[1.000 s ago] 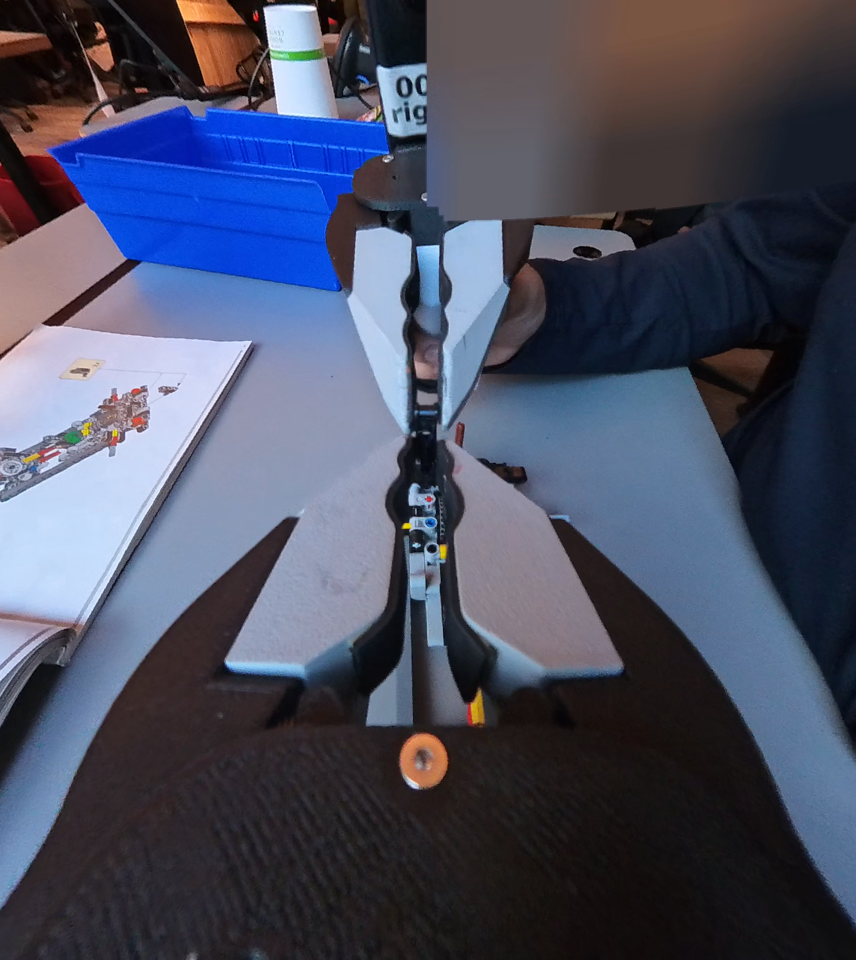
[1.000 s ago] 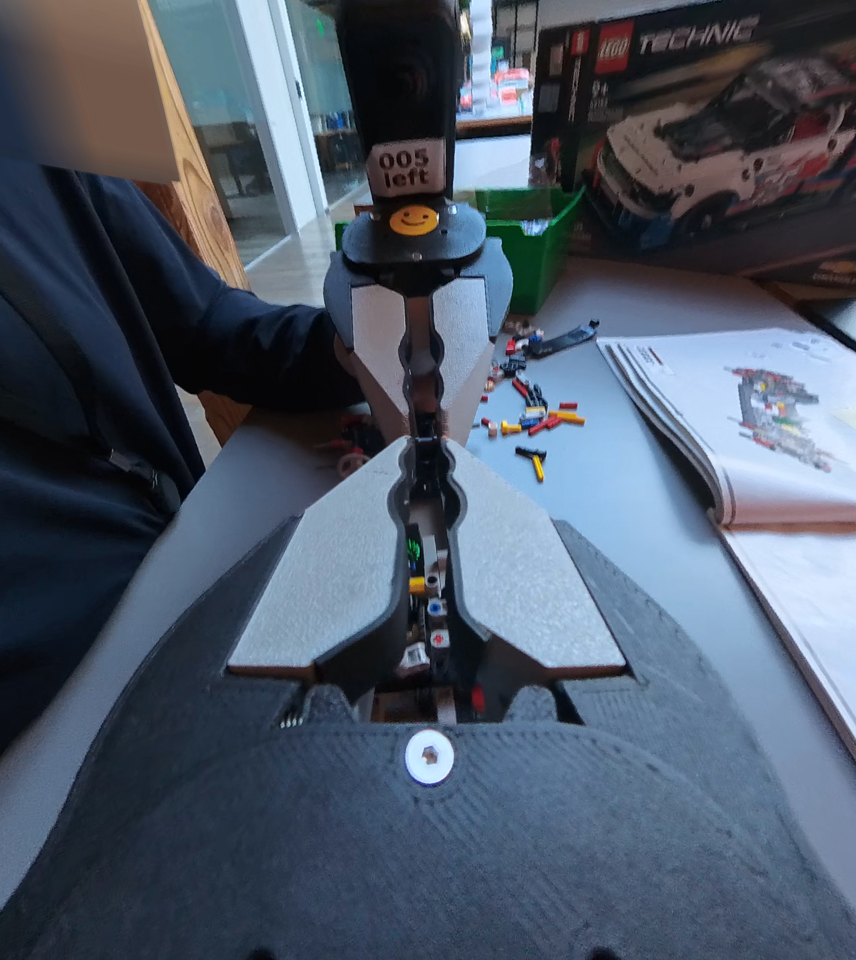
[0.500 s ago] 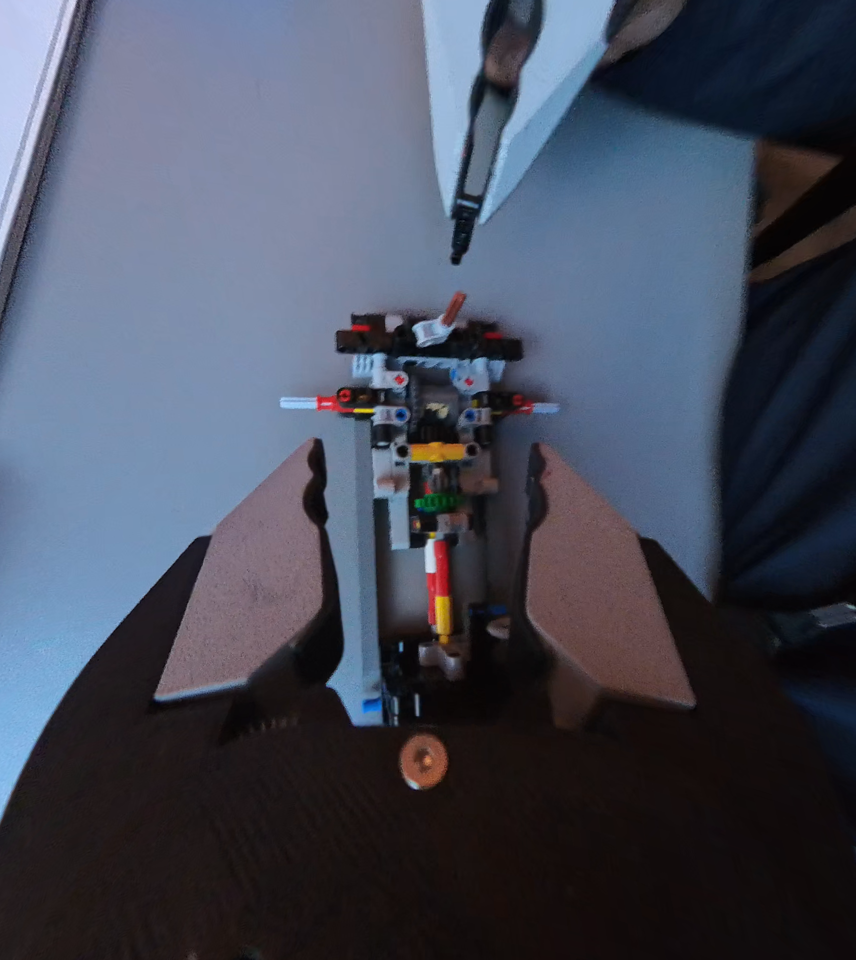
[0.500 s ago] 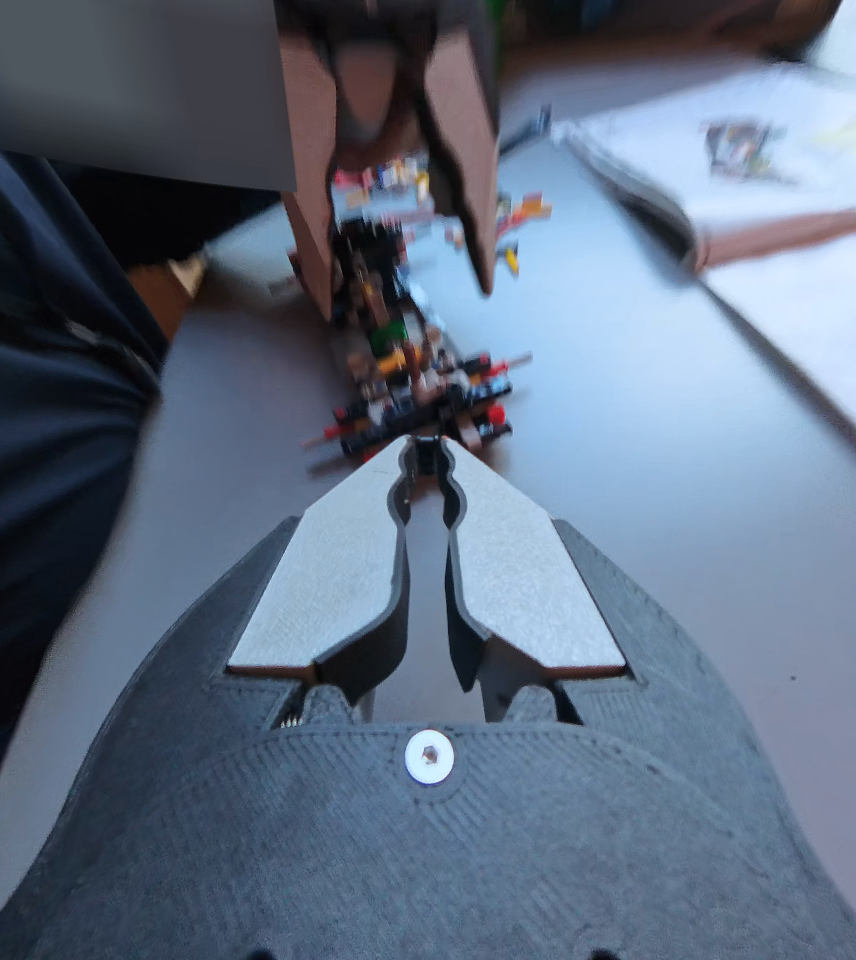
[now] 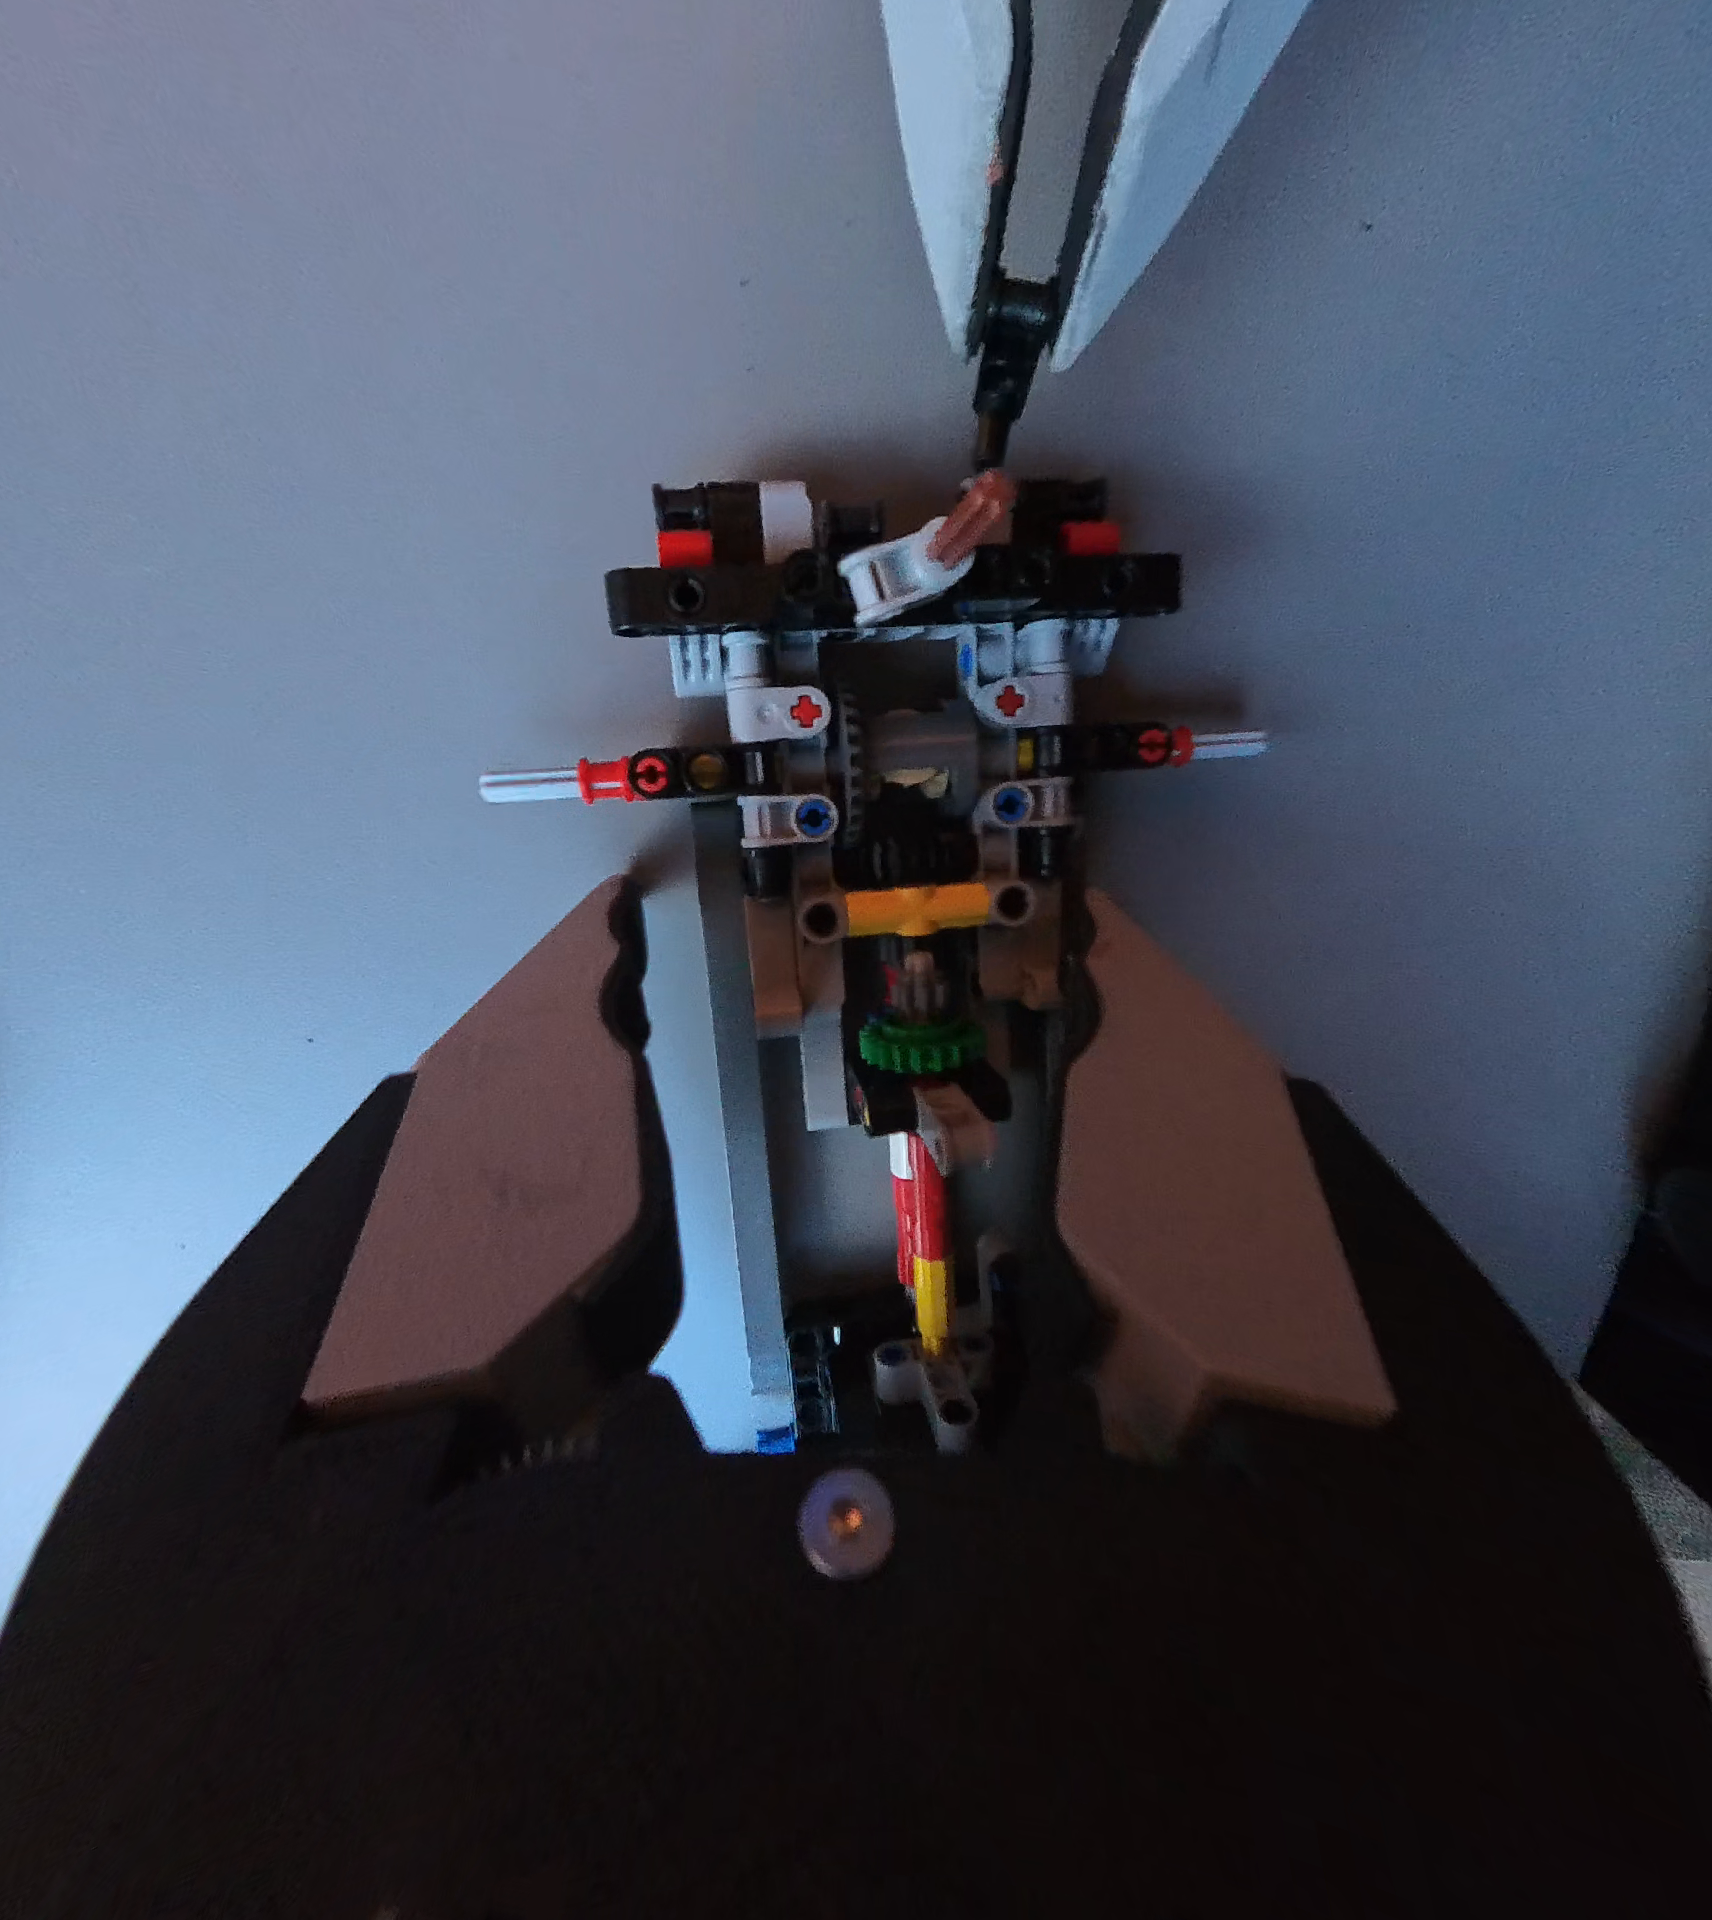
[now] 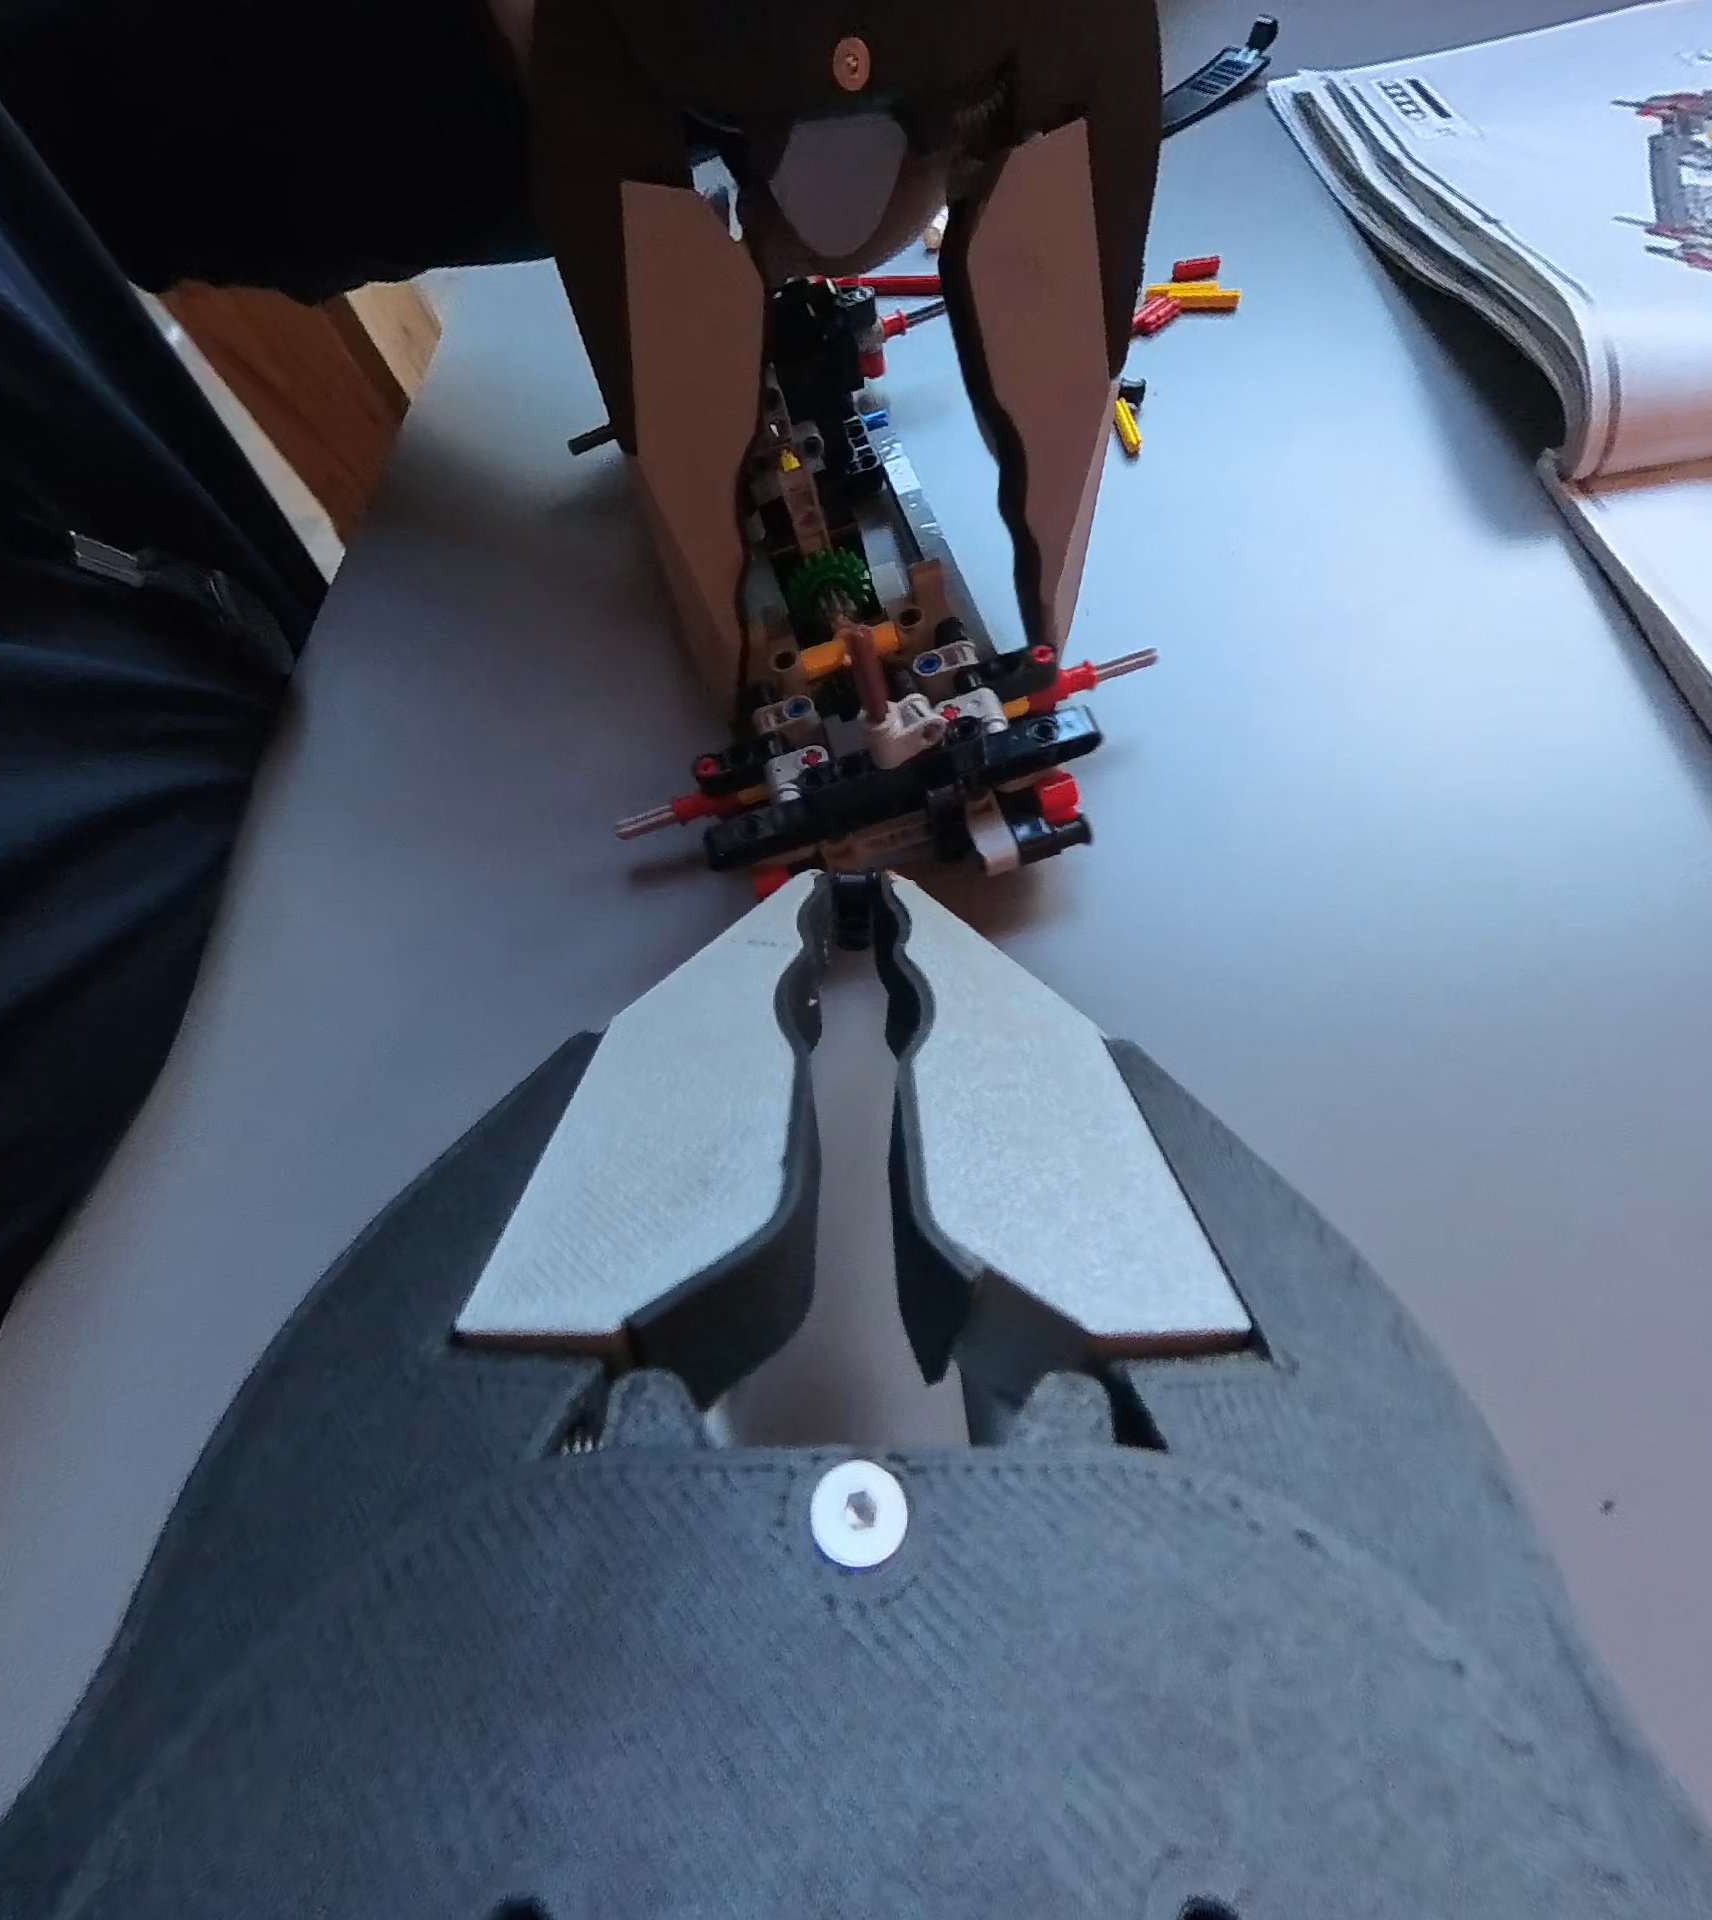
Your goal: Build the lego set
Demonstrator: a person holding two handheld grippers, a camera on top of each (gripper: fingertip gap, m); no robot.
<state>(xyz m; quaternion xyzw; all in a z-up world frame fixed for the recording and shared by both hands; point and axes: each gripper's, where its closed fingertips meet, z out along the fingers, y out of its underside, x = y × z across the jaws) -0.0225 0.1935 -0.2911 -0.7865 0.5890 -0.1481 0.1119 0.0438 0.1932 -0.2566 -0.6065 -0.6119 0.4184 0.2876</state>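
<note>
Two grippers over chassis (image 5: 893,831): left gripper (image 5: 857,914) spread, straddling it; right gripper (image 6: 850,904) pinching black pin (image 6: 850,920), pin uninserted.

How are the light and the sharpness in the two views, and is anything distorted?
Left wrist view: dim, slightly soft, brick chassis still readable. Right wrist view: brighter, sharp at centre, open booklet bent by wide-angle distortion, near claw body darker and softer.
</note>
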